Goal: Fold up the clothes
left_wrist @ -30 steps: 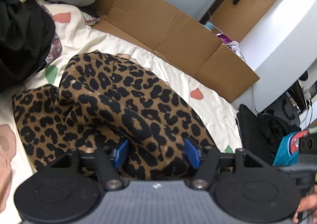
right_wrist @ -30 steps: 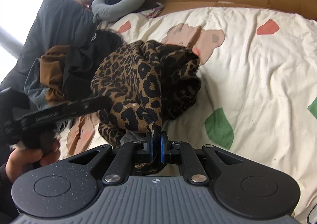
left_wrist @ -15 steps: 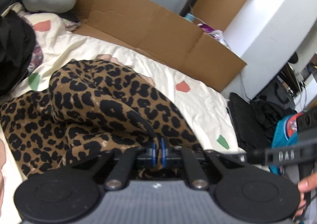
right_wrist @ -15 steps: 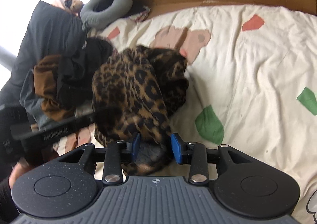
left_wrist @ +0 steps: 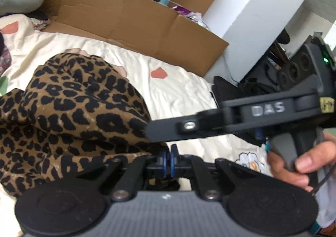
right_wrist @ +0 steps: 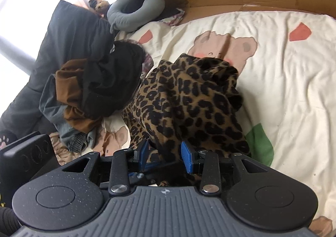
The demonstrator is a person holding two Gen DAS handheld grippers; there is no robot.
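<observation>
One leopard garment (left_wrist: 69, 111) lay bunched at the left and centre of the left wrist frame, and at the centre of the right wrist frame (right_wrist: 189, 102). Two grippers were in use. The left gripper (left_wrist: 168, 160) had its blue pads pressed together on the garment's edge. The right gripper (right_wrist: 164, 153) stood open, a fold of the garment lying between its pads with nothing pinched. In the left wrist frame the right gripper's black body (left_wrist: 252, 117) crossed the middle right, held by one hand (left_wrist: 304, 161). One pile of dark clothes (right_wrist: 94, 90) sat just left of the garment. A cream printed sheet (right_wrist: 283, 90) covered the bed; cardboard (left_wrist: 126, 16) lined its far edge.
</observation>
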